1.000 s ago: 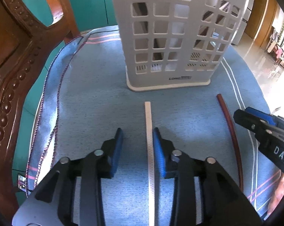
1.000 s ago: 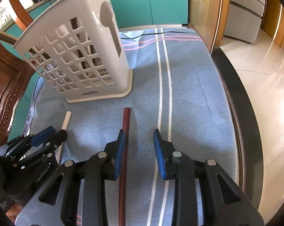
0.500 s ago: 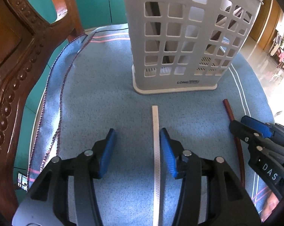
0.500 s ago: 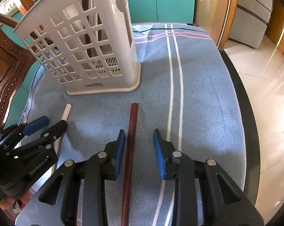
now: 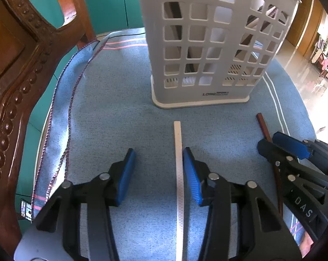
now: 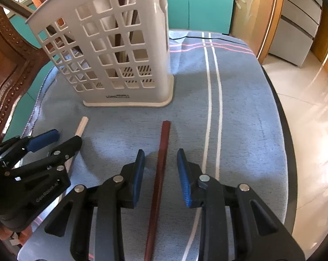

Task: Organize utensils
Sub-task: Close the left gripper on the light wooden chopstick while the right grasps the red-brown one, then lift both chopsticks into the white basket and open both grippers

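Blue woven cloth (image 5: 124, 108) with white and pink stripes covers the bench, teal cabinet doors stand behind it, and a carved wooden chair (image 5: 16, 69) fills the left of the left wrist view.

Both chopsticks lie flat on the cloth, in front of the white slotted utensil caddy (image 5: 207, 43) that stands upright in the upper middle of each frame. The step in hand looks like the pick-up, one stick per hand. The left gripper (image 5: 157, 171) straddles the white chopstick (image 5: 178, 152); the stick lies against the inner face of the right-hand pad while the other pad stands well clear, so the jaws are released. They have just been closing in a little, with the stick between them but not pinched. The right gripper (image 6: 160, 171) straddles the dark red chopstick (image 6: 161, 163), which runs up the gap with space on both sides, so nothing is grasped there either.

Next, I judge, each pair of jaws must clench on its thin stick, lift it off the cloth, tip it upright and lower it into the caddy's open top.

Only the right wrist view shows the bench's dark edge and the shiny tiled floor (image 6: 311, 108) beyond it, and the caddy's narrow side wall. Only the left wrist view shows the cloth's stitched hem (image 5: 61, 117) falling over the bench edge.
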